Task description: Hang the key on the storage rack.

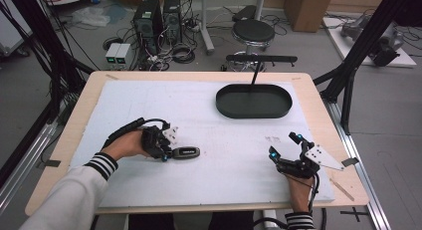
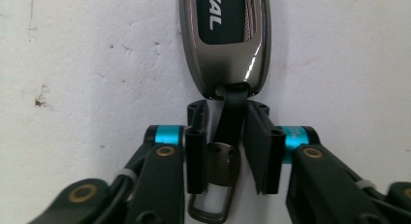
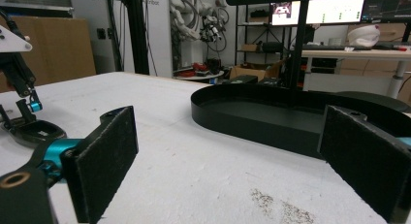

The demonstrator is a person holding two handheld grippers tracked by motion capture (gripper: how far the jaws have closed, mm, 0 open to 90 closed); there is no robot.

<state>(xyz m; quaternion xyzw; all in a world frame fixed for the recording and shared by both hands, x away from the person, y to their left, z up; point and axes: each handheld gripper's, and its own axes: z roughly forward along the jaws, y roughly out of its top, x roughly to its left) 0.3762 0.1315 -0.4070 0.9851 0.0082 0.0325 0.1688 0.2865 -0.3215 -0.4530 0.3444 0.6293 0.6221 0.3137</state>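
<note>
A dark grey key fob (image 1: 186, 152) lies flat on the white mat, left of centre. Its black strap (image 2: 231, 115) and metal ring (image 2: 211, 212) run back between the jaws of my left gripper (image 1: 166, 155), which lies low on the mat. In the left gripper view the jaws (image 2: 228, 107) stand narrow around the strap; one pad is against it and a thin gap shows on the other side. My right gripper (image 1: 284, 145) rests near the mat's front right with its jaws wide and nothing between them (image 3: 232, 156). It looks toward the fob (image 3: 36, 131).
A black oval tray (image 1: 254, 114) sits at the back right of the mat (image 1: 224, 135), with a black stand post rising behind it. The tray's wall (image 3: 252, 122) lies just ahead of the right gripper. Dark frame legs flank the table.
</note>
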